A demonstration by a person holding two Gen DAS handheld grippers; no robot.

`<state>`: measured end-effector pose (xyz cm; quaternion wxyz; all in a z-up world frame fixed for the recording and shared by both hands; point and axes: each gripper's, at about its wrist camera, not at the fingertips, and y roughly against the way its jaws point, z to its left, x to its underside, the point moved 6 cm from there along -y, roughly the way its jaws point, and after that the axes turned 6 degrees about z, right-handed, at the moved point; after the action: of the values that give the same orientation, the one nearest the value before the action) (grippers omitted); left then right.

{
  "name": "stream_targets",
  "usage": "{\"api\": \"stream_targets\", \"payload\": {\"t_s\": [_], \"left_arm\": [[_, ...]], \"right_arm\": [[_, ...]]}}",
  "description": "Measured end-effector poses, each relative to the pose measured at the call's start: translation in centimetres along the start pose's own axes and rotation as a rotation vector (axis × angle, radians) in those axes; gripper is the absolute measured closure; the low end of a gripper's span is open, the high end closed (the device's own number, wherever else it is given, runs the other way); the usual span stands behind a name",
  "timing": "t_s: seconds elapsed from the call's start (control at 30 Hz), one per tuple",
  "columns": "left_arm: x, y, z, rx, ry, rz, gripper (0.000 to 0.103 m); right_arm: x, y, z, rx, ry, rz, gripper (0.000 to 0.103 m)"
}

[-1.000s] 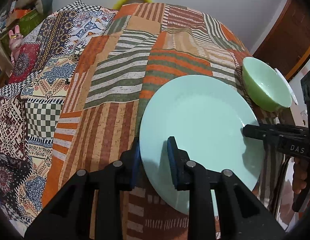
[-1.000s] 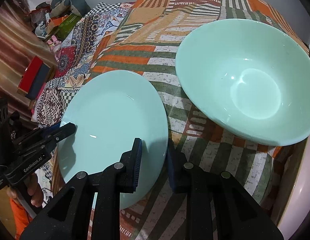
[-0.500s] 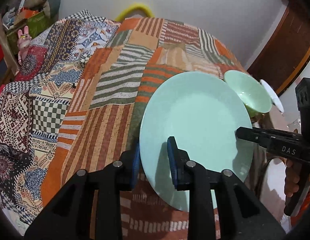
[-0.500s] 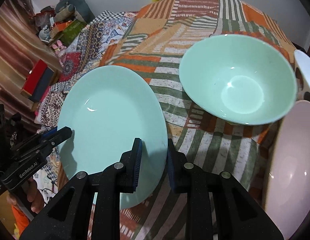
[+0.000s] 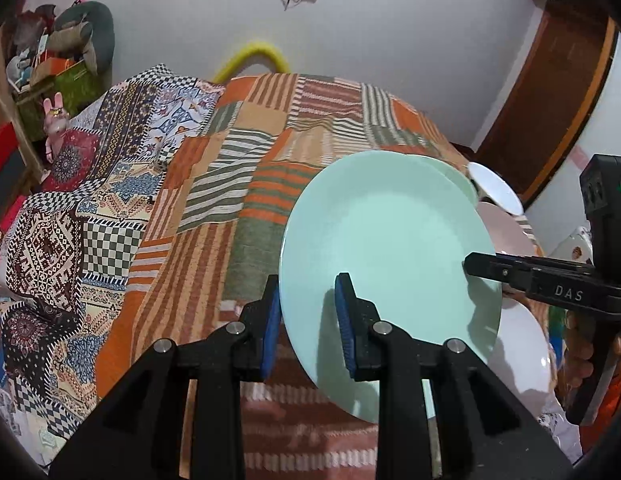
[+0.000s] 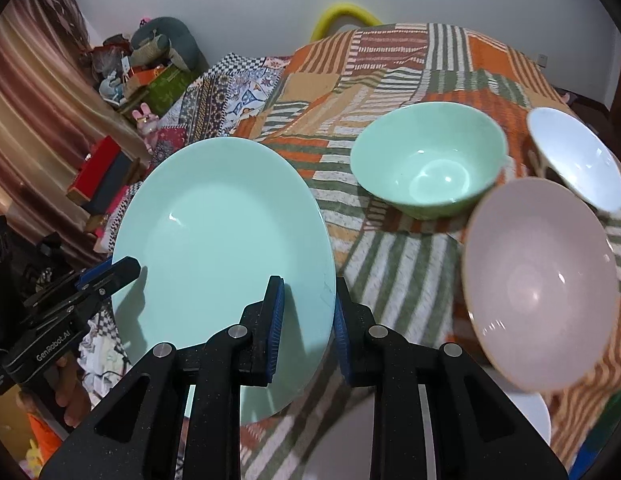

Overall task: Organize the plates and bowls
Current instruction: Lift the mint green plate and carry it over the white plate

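In the right wrist view, the plate (image 6: 222, 240) sits at nine o'clock over the quilt-covered bed (image 6: 394, 64), its rims between the left tongs (image 6: 106, 276) and right tongs (image 6: 306, 316). One bowl (image 6: 426, 164) rests on the bed at one o'clock. Another bowl (image 6: 538, 280) lies at three, a third (image 6: 574, 156) at two behind it.

Both grippers are matte black plastic with silver screws; blue ribbed pads line the fingers (image 5: 344, 320); white "DAS" and "GenRobot.AI" lettering.
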<state>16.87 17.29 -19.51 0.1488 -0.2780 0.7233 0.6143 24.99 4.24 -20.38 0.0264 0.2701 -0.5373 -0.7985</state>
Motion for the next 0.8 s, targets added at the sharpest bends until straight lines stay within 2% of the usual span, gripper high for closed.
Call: {"api": "stream_targets", "payload": {"t_s": [0.23,0.5,0.8], "left_arm": [[2.1,1.6,-3.3,0.019,-0.021,-0.002,0.077],[4.8,3.0,-6.9,0.038,-0.059,0.004,0.077],[7.4,2.5,-10.9,0.065,-0.106,0.049,0.077]], "right_arm": [[2.9,3.1,-1.6,0.023,-0.012,-0.04,0.081],[6.4,5.5,-3.4,0.004,-0.072,-0.059,0.081],[9.0,7.7,-5.8,0.01,-0.131,-0.098,0.081]]}}
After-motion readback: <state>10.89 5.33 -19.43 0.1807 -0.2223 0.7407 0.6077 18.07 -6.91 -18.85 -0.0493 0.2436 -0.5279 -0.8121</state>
